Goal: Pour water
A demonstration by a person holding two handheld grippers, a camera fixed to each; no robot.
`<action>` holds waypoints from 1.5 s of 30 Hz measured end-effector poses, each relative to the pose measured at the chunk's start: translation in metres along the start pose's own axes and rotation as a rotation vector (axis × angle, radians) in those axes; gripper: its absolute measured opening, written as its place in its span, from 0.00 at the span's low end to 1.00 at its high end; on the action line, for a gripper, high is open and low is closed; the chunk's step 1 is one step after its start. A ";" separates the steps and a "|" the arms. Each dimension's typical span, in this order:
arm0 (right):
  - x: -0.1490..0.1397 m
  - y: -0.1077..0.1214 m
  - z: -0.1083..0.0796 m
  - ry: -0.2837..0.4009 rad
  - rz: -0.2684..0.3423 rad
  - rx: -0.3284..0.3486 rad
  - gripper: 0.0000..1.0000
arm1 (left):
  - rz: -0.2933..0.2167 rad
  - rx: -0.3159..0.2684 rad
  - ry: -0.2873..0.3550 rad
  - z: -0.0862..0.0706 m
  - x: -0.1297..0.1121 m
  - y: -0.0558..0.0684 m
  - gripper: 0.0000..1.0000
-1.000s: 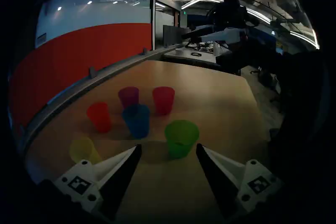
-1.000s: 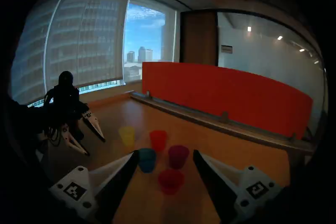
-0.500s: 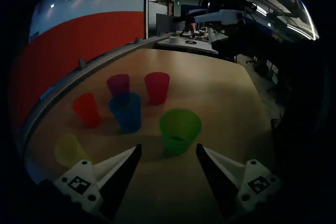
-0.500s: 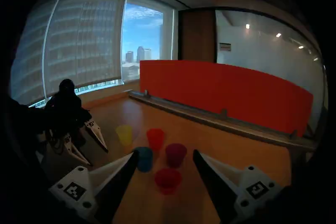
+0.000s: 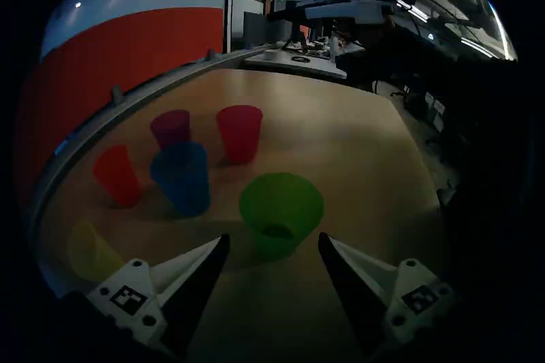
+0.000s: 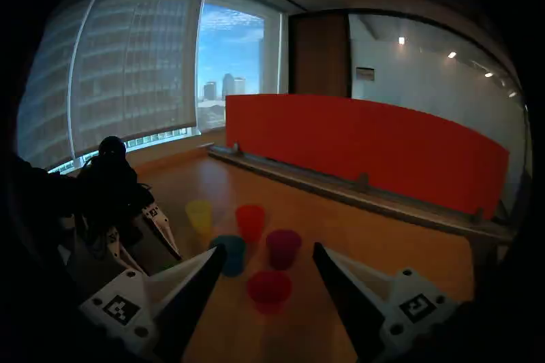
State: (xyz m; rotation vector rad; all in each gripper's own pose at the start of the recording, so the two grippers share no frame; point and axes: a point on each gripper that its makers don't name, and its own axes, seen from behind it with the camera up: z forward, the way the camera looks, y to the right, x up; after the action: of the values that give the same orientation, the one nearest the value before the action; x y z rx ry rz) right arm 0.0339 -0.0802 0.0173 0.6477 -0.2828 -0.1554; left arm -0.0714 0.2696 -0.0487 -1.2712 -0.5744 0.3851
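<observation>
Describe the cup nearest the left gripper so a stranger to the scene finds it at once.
On the wooden table beside the red partition wall stands a cluster of translucent plastic cups. The one meant stands upright just ahead of the left gripper. It is the only green plastic cup, nearer than the blue plastic cup and the rest.

Dim, window-backlit, fisheye-warped edges

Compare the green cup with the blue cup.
The green cup stands apart, nearest the left tongs; the blue cup stands farther back, close among the other cups. The green cup shows its inside from above; the blue cup shows mostly its side wall. Both stand upright, tapered, on the wooden table.
</observation>
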 end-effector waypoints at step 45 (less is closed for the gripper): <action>-0.010 0.012 0.006 -0.016 0.008 -0.009 1.00 | -0.013 0.009 0.038 0.025 0.018 -0.007 0.84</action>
State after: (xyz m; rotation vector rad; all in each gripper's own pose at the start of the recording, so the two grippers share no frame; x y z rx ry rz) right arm 0.0231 -0.0713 0.0270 0.6366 -0.2998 -0.1536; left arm -0.0727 0.2978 -0.0337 -1.2627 -0.5476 0.3522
